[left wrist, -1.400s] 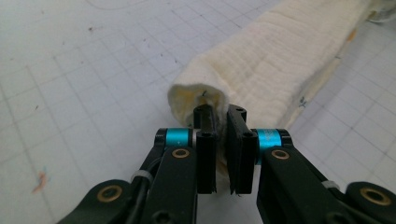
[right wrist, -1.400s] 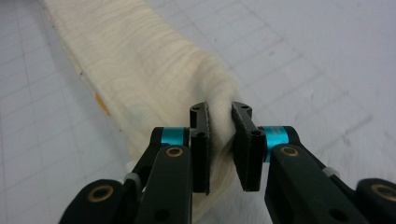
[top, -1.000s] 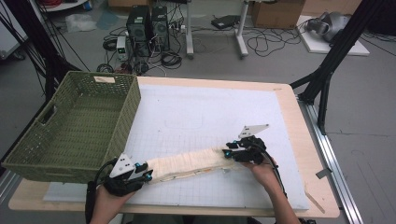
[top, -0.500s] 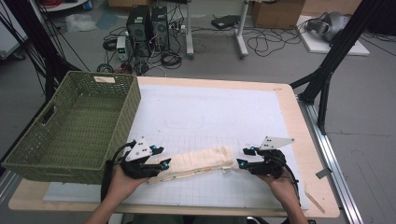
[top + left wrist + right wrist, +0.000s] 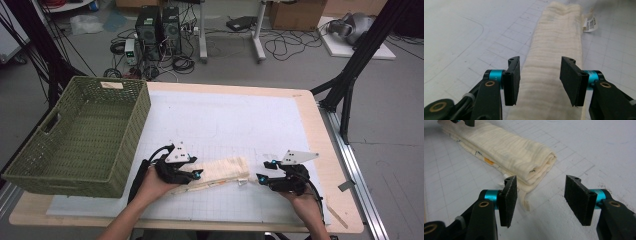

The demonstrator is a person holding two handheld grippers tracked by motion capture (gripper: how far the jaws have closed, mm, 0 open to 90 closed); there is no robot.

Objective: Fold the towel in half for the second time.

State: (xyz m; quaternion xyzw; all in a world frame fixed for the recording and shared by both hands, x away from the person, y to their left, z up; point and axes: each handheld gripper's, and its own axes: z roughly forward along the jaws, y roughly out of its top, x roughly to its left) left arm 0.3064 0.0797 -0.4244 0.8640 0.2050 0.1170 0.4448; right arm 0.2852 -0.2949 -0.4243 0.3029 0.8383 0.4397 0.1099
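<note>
Lying folded into a long narrow strip on the white gridded mat [image 5: 225,120], near the table's front edge: one cream cloth [image 5: 222,171], with a small paper tag [image 5: 589,23] at its far end as the left gripper view has it.

Changed since a second ago: strip then stretched slantwise between both grippers and gripped at each end; now let down flat, shorter and thicker, layered edges showing in the right gripper view.

Left gripper [image 5: 192,174]: jaws just opened to middling width, straddling the near end of the cloth, pads [image 5: 514,80] clear of the fabric on either side. Nothing held.

Right gripper [image 5: 261,178]: jaws likewise just opened, middling width, drawn back from the other end; bare mat between pads [image 5: 509,200], loose corner of cloth just ahead of them.

Reading for the job: fold set down and released; likely next either another fold end to end or transfer to the green basket [image 5: 75,135].

Edges and room: basket wall close beside the left hand, tight on that side. Wide bare mat beyond the cloth. Wooden table edge [image 5: 330,165] near the right hand; front edge close behind both wrists.
</note>
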